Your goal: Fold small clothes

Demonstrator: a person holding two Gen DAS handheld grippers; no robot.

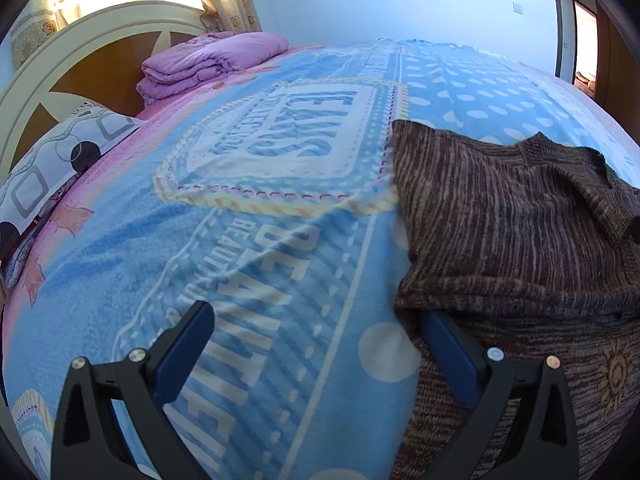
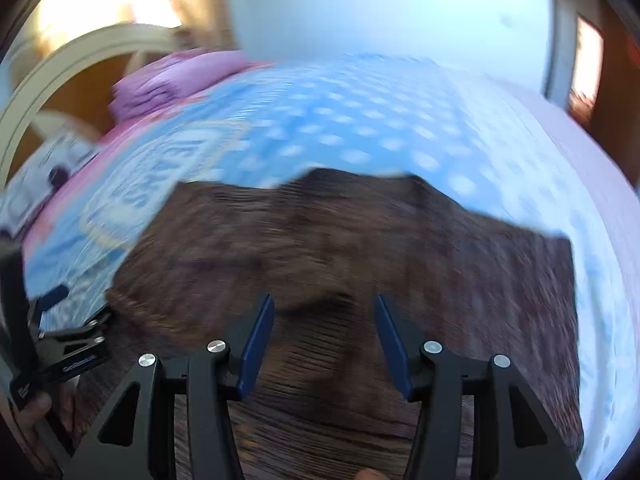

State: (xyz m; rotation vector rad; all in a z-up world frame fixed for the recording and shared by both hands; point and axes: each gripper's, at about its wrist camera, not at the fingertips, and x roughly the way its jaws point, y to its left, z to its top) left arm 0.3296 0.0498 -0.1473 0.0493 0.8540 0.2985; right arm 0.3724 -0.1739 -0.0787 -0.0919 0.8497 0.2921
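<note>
Brown knit sweater (image 1: 520, 220) lies flat on the blue printed blanket (image 1: 260, 240), filling the 3-to-5 o'clock part of the left wrist view. Collar at about 2 o'clock, a sun motif near the 4 o'clock edge.

Left gripper (image 1: 316, 320): pitched down toward the bed, jaws spread wide. Left finger sits over bare blanket; the right finger's tip is tucked under the sweater's left edge. Nothing pinched.

Right gripper (image 2: 325, 300): also angled down, directly over the sweater (image 2: 340, 240), which fills the centre and 6 o'clock of that view. Jaws partly apart, only fabric below the gap, pads not pressing anything. That view is motion-blurred, so contact with the knit can't be confirmed.

In the right wrist view the left gripper body shows at 8 o'clock, with a hand (image 2: 36, 412) wrapped around its handle.

Background: folded purple quilt (image 1: 208, 64) at 11 o'clock by the cream headboard (image 1: 80, 40), patterned pillow (image 1: 60, 160) at 9 o'clock.
</note>
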